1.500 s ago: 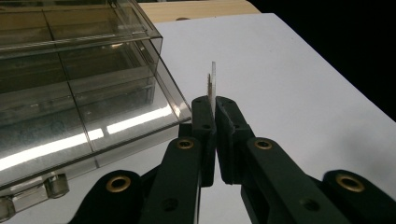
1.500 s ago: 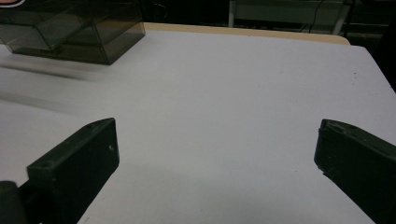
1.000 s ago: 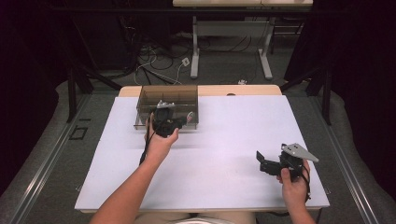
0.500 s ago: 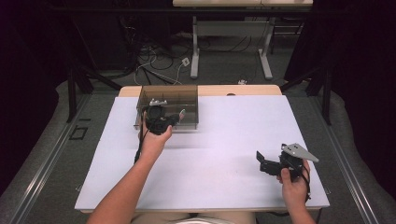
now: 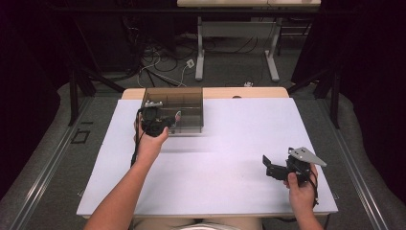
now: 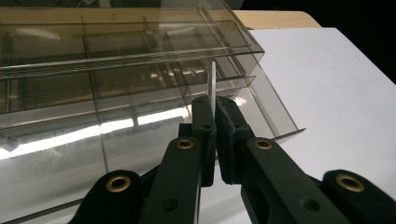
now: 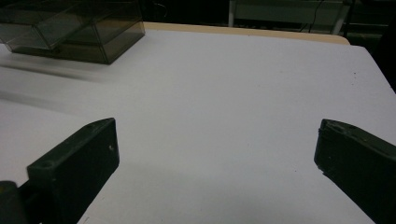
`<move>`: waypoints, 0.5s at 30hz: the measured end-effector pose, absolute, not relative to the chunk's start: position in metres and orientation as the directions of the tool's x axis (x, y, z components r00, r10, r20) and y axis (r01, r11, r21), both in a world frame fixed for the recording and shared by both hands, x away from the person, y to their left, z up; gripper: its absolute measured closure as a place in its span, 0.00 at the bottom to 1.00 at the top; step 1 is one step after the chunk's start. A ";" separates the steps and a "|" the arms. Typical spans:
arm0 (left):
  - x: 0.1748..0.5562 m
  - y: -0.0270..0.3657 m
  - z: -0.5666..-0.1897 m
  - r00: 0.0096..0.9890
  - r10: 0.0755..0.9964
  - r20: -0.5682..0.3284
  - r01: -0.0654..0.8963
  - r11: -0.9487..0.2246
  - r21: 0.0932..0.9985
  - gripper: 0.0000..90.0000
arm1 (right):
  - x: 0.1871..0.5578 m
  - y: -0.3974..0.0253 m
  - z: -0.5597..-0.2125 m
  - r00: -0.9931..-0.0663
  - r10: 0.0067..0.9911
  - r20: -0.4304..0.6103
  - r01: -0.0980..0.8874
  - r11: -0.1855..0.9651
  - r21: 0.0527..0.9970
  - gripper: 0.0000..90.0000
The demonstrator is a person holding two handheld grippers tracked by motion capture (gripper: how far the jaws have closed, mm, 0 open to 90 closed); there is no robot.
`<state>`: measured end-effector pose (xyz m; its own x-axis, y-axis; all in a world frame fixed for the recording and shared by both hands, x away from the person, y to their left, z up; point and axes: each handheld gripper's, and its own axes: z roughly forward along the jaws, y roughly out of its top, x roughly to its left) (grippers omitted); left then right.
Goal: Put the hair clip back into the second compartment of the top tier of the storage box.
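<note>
A smoky clear compartment box (image 5: 184, 103) stands at the back left of the white table; in the left gripper view the box (image 6: 93, 70) spans the frame just beyond the jaws. My left gripper (image 5: 158, 122) is at the box's front left corner. Its jaws are shut on a thin clear plastic piece (image 6: 213, 84) that stands upright between them, edge-on; I cannot tell if it belongs to the box. My left gripper (image 6: 215, 106) hovers over the box's front wall. My right gripper (image 5: 269, 167) rests near the front right edge, and my right gripper (image 7: 215, 129) is wide open with nothing between its jaws.
The white table top (image 5: 239, 139) stretches wide between the two hands. The box (image 7: 79, 28) lies far off at the upper left in the right gripper view. Dark floor, cables and desk legs (image 5: 201, 52) lie beyond the table's back edge.
My left gripper has moved to the left along the box's front, from about its middle to its left corner. The right gripper has stayed put and open.
</note>
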<state>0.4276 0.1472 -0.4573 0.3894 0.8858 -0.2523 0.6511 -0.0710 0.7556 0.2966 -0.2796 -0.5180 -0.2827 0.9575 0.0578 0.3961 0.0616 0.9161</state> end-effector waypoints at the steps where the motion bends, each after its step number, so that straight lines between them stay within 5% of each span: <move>1: 0.428 0.148 -0.458 0.387 0.887 -0.250 0.653 -0.072 0.754 0.97 | 0.296 -0.280 -0.518 -0.281 0.958 0.057 0.398 0.063 0.915 0.00; 15: 0.434 0.158 -0.464 0.365 0.899 -0.241 0.665 -0.070 0.744 0.97 | 0.296 -0.280 -0.518 -0.279 0.959 0.053 0.402 0.067 0.913 0.00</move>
